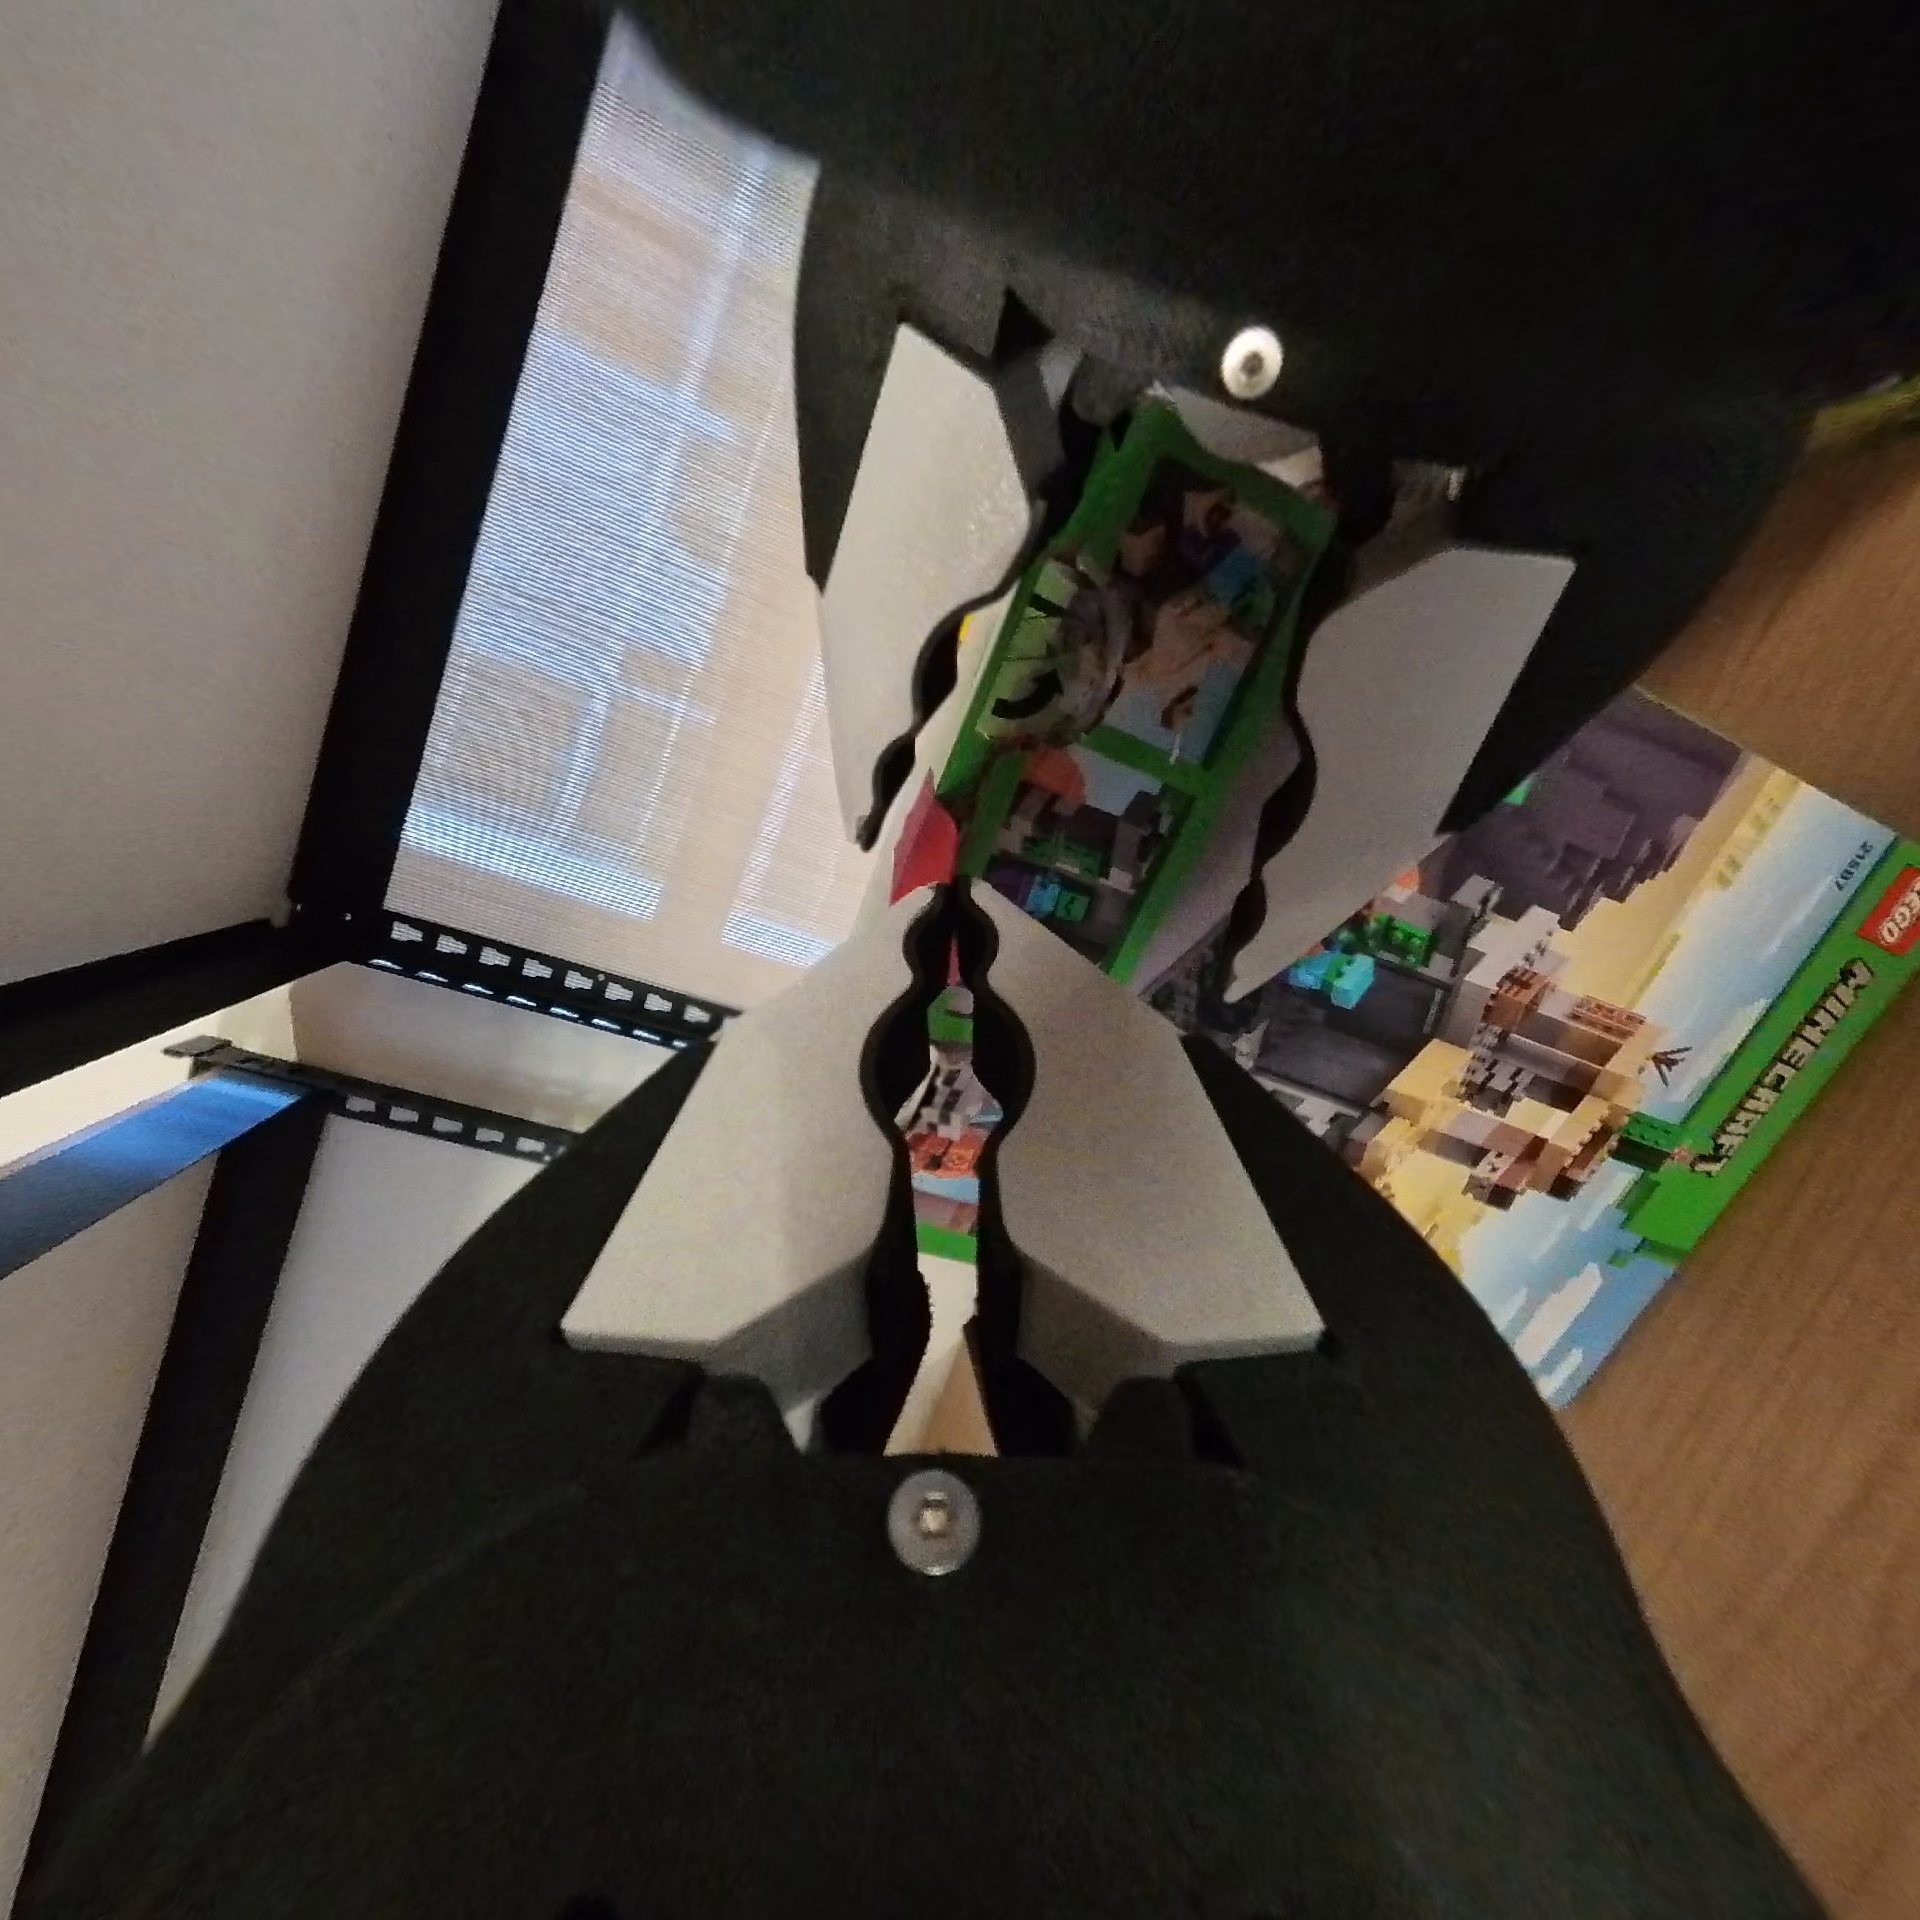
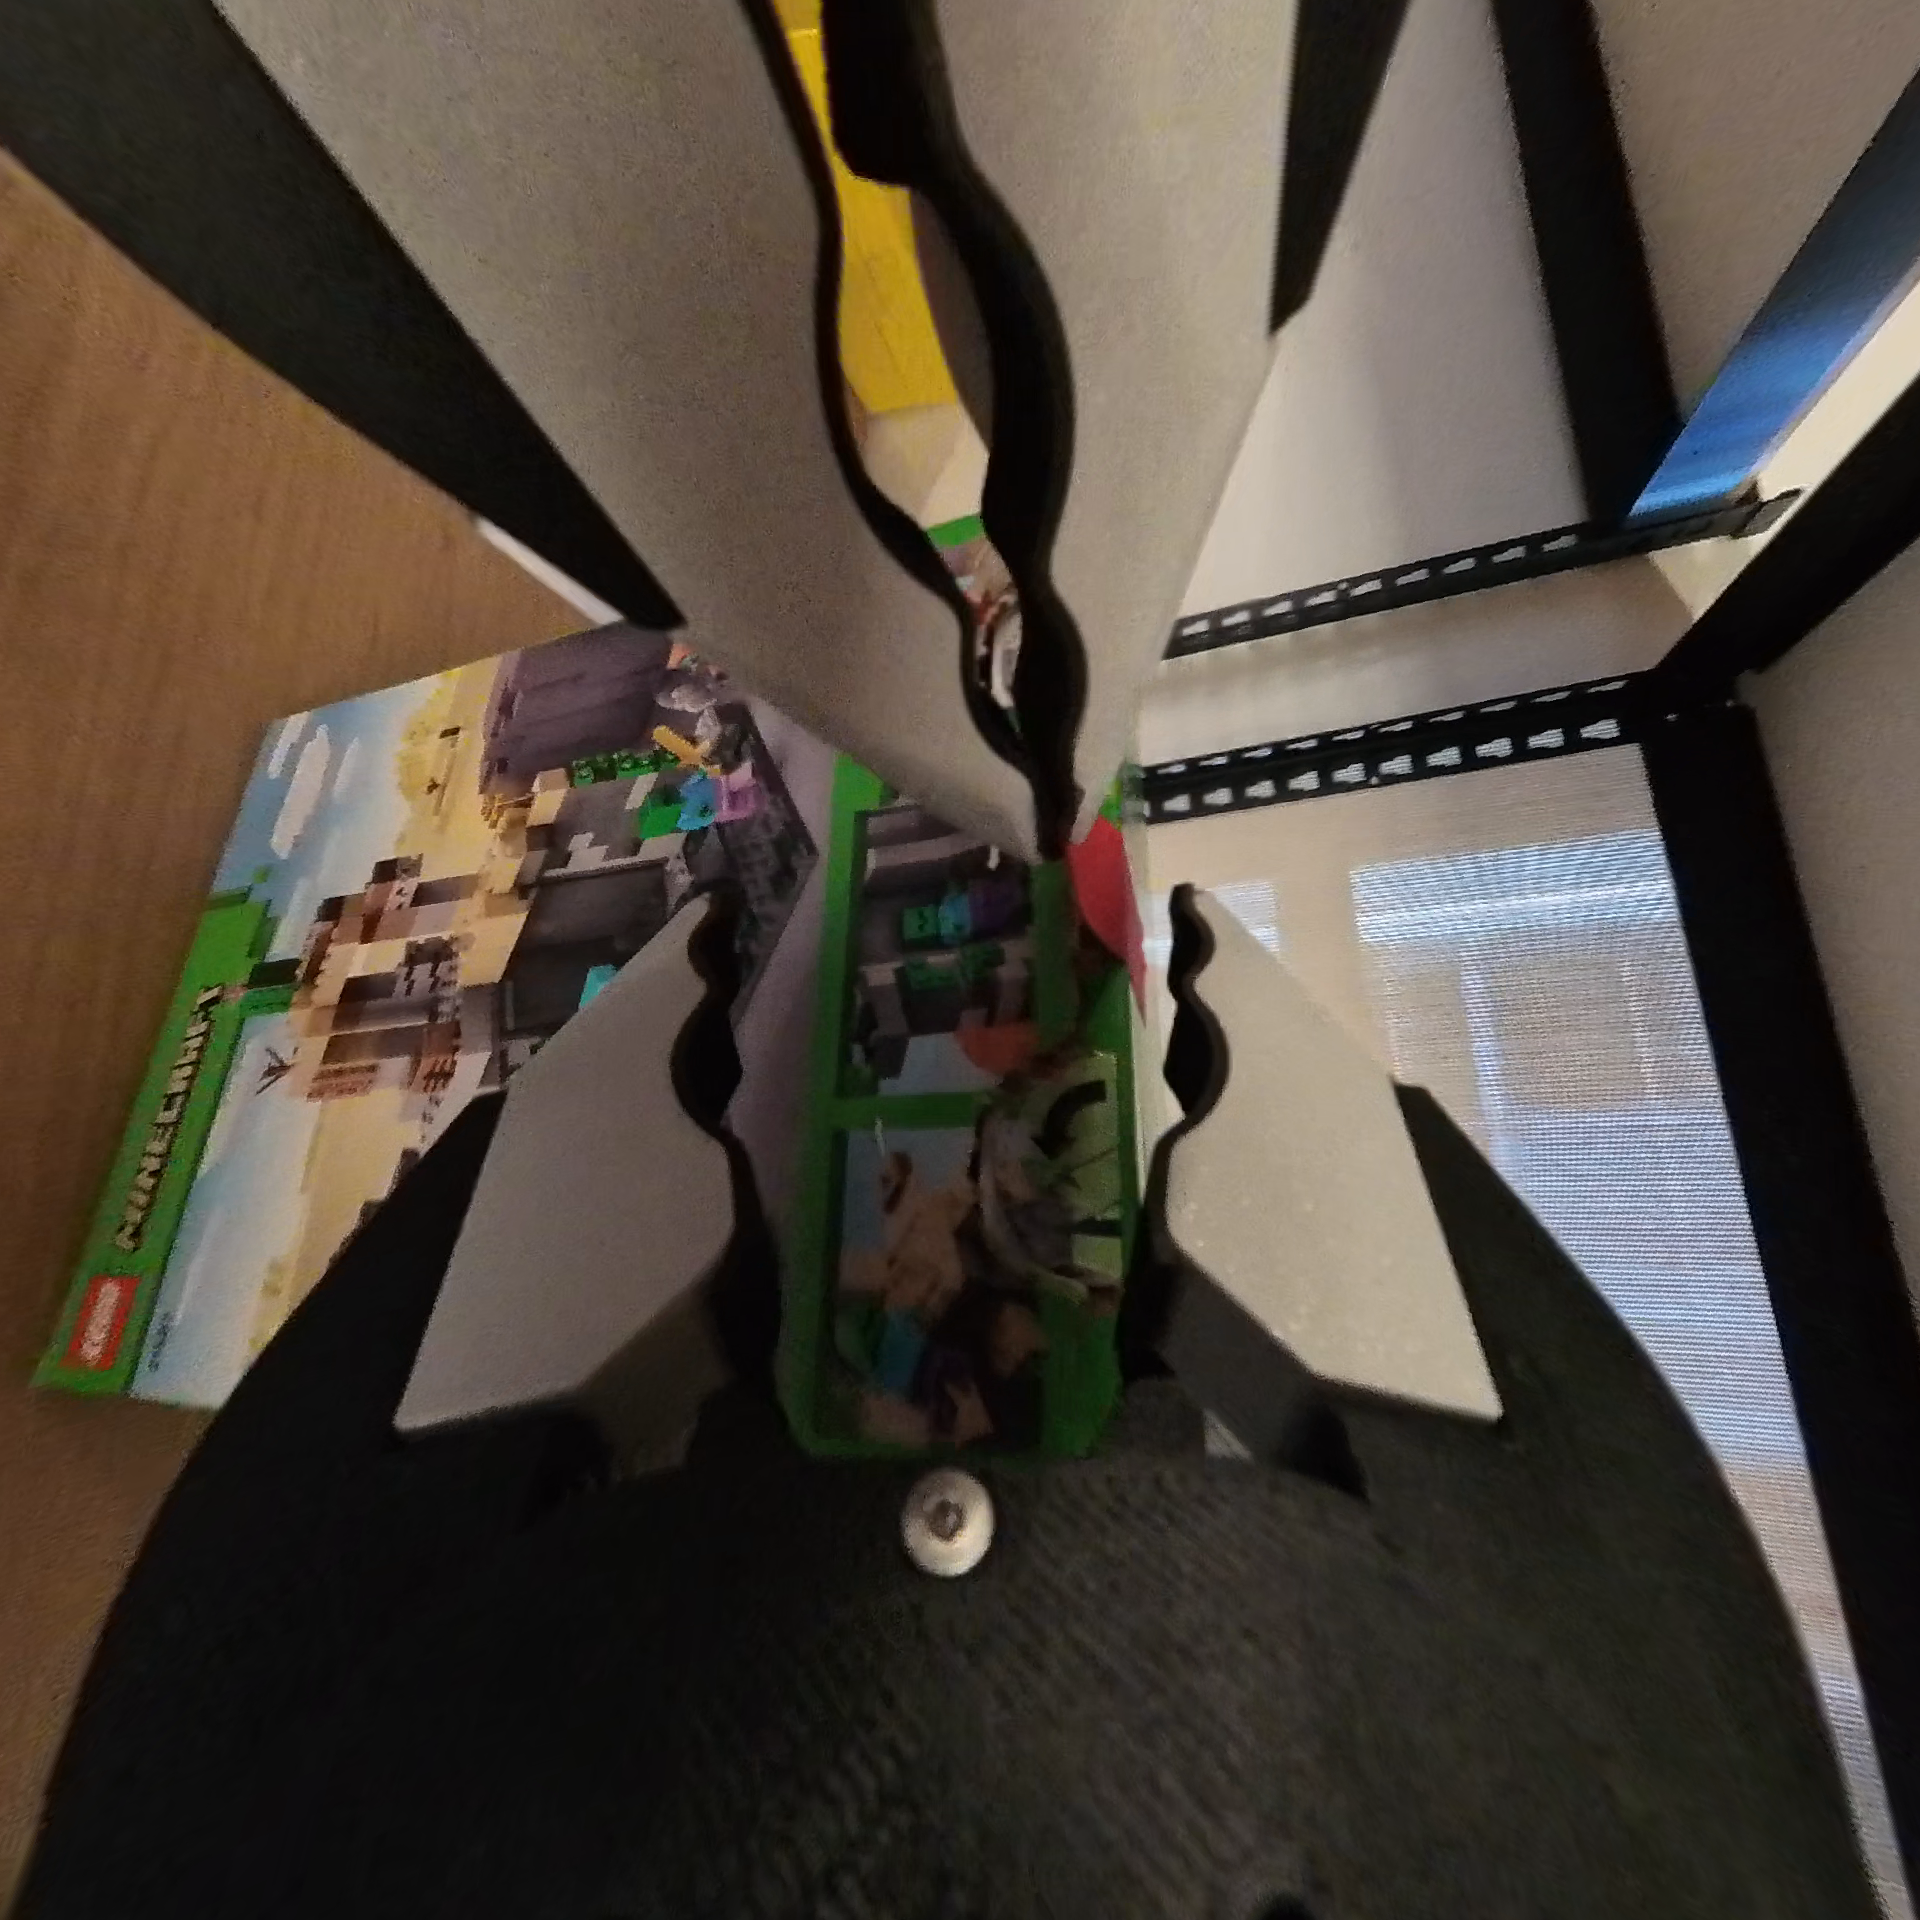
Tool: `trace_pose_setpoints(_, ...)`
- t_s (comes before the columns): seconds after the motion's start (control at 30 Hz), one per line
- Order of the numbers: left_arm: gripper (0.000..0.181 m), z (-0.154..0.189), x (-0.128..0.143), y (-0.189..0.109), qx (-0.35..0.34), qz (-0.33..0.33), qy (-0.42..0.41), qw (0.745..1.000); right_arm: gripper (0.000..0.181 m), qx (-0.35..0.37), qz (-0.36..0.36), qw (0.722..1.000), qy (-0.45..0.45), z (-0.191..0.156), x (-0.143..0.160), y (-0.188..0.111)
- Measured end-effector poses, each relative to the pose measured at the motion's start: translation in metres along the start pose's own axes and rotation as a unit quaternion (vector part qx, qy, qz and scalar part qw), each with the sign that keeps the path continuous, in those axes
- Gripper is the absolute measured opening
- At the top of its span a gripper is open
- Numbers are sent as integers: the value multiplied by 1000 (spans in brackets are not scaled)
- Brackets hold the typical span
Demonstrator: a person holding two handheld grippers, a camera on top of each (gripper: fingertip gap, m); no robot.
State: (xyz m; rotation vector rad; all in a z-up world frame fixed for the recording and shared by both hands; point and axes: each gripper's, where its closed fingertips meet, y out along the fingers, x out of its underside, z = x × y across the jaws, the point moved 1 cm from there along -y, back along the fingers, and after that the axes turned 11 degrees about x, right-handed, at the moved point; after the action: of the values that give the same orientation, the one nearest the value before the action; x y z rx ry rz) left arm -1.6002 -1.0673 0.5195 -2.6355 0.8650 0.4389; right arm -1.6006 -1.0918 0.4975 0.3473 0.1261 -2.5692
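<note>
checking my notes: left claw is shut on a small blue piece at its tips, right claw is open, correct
Not quite: the piece is red, not blue. The left wrist view shows the left claw shut on it at its tips. The right claw is open, as you said.

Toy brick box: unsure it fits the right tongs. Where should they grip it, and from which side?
Probably across the box's narrow green-bordered side panel, coming straight at that end. The open right tongs flank it with room on each side; the broad picture face looks too wide. The left tongs, shut on a red piece, crowd the far end.
</note>
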Motion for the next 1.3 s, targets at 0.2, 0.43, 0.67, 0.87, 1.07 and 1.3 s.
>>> trace_pose_setpoints(0.2,0,2,1,1,-24,36,-21,999,89,-13,11,1000,19,-4,1,6)
trace_pose_setpoints(0.43,0,5,3,3,-41,67,-36,996,81,3,20,1000,-7,-4,0,7)
trace_pose_setpoints(0.67,0,4,3,2,-58,71,-28,995,80,-47,-8,999,-12,-10,4,7)
trace_pose_setpoints(0.87,0,6,4,4,-68,77,-27,994,80,-59,5,998,5,-11,3,6)
trace_pose_setpoints(1.07,0,7,4,3,-70,89,-36,993,77,-53,7,998,-26,-14,6,7)
trace_pose_setpoints(1.3,0,8,6,5,-77,91,-31,992,77,-58,11,998,-16,-13,6,8)
